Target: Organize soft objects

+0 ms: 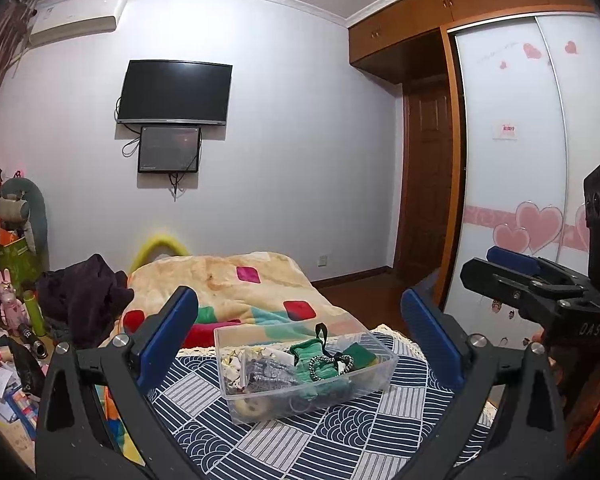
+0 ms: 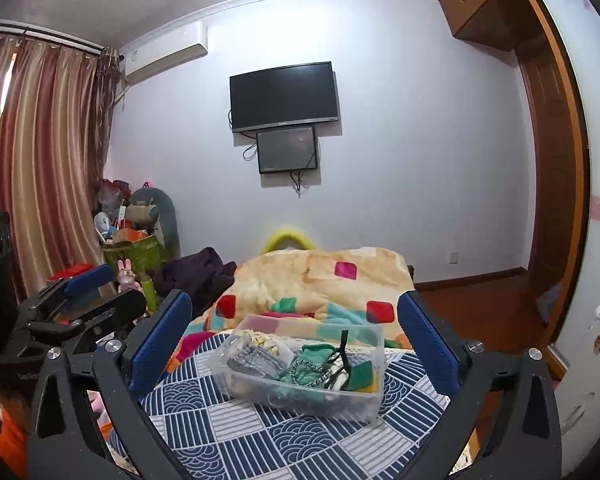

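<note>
We hold both tools level over the near end of the bed, looking down its length toward the far wall. On the left, the left gripper stands with its blue pads spread wide and nothing between them. It hangs above the blue-and-white patterned cloth, not touching it, and the wide spread looks set for something bulky.

Centre stage sits the clear plastic box, on that cloth near the middle of the bed's near end, a little toward the right edge in the left view. Inside lie the soft things: a green knitted piece with a dark strap standing up from it, a grey patterned fabric at the left end, a green-and-yellow piece at the right end. They are heaped loosely, some poking above the rim. So the soft objects already lie gathered in the box; whether they are going in or coming out, we cannot say.

Beyond the box a colourful fleece blanket is bunched up toward the far end.

On the right, the right gripper matches its partner: pads wide apart, empty, aimed straight at the box, hovering clear of it. Both tools frame the box between them, which we judge suits reaching in from either side.
</note>
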Available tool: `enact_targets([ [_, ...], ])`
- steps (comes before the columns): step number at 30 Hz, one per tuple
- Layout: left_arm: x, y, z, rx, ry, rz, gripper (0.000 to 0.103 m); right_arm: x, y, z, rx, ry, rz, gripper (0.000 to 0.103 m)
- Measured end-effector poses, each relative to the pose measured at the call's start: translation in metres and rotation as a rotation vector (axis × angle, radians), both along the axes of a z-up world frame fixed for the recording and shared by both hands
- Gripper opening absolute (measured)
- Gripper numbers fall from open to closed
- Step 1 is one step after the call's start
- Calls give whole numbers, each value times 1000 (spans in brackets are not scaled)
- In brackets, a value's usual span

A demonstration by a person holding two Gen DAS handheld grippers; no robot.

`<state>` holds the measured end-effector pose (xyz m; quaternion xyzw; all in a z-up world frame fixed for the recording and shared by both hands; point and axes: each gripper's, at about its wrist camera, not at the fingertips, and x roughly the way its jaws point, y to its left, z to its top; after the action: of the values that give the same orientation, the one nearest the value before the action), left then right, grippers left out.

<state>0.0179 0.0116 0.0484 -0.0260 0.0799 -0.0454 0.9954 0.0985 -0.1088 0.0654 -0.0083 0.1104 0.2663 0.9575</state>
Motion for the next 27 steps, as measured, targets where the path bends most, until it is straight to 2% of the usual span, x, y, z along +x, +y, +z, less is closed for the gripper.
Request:
enact_targets([
  [27, 2, -4, -3, -6, 26, -5, 103, -2, 3, 0, -8, -11, -10, 103],
])
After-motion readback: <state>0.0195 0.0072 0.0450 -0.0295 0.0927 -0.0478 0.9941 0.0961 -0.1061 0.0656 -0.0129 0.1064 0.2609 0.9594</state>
